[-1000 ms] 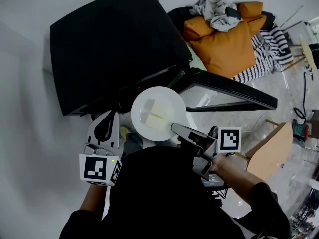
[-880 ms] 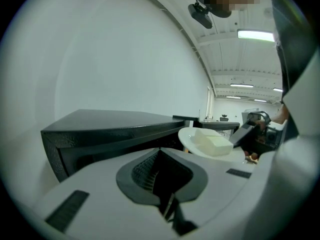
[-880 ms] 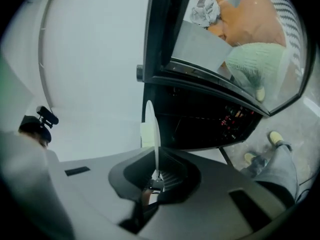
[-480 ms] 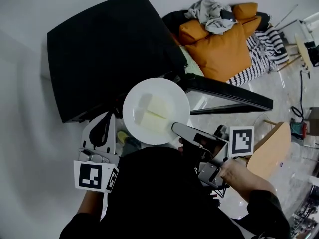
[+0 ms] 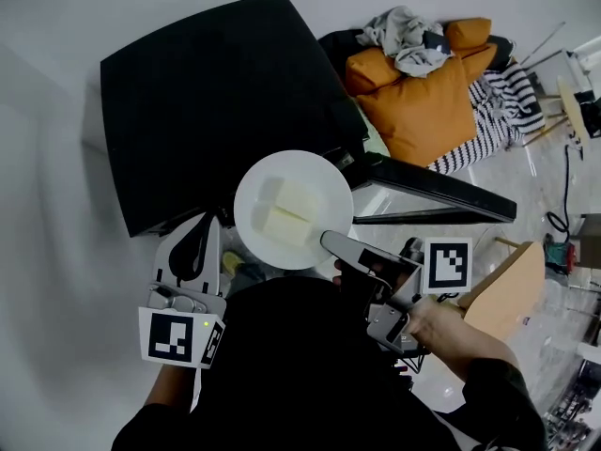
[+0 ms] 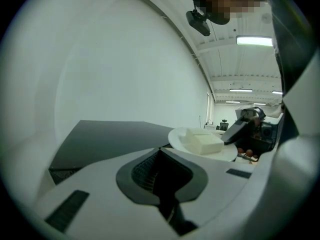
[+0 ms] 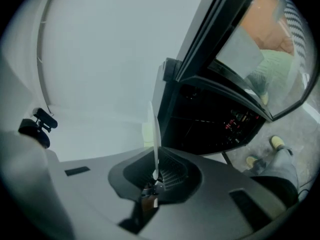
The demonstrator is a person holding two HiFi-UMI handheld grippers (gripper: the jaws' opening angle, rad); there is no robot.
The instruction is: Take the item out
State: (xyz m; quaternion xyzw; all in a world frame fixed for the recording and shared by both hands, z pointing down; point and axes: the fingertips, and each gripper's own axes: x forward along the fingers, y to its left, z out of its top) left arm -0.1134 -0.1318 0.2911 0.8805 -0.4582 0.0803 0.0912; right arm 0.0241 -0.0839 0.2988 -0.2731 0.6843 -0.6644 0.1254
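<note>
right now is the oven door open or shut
Open: the door stands out from the black oven, and the right gripper view shows its dark inside.

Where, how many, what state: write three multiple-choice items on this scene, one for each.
1. Where is the white plate?
A. Inside the black appliance
B. Held at its rim by the right gripper
C. Standing on a shelf

2. How many pale blocks lie on the plate?
A. One
B. Four
C. Two

3. How does the appliance's door stand?
A. Open
B. Shut
C. Taken off

Answers:
1. B, since the right gripper view shows the plate's rim edge-on between its closed jaws, and the head view shows the plate outside the appliance.
2. C, since the head view shows two blocks side by side.
3. A, since the door hangs out from the appliance's front and the dark inside shows in the right gripper view.
</note>
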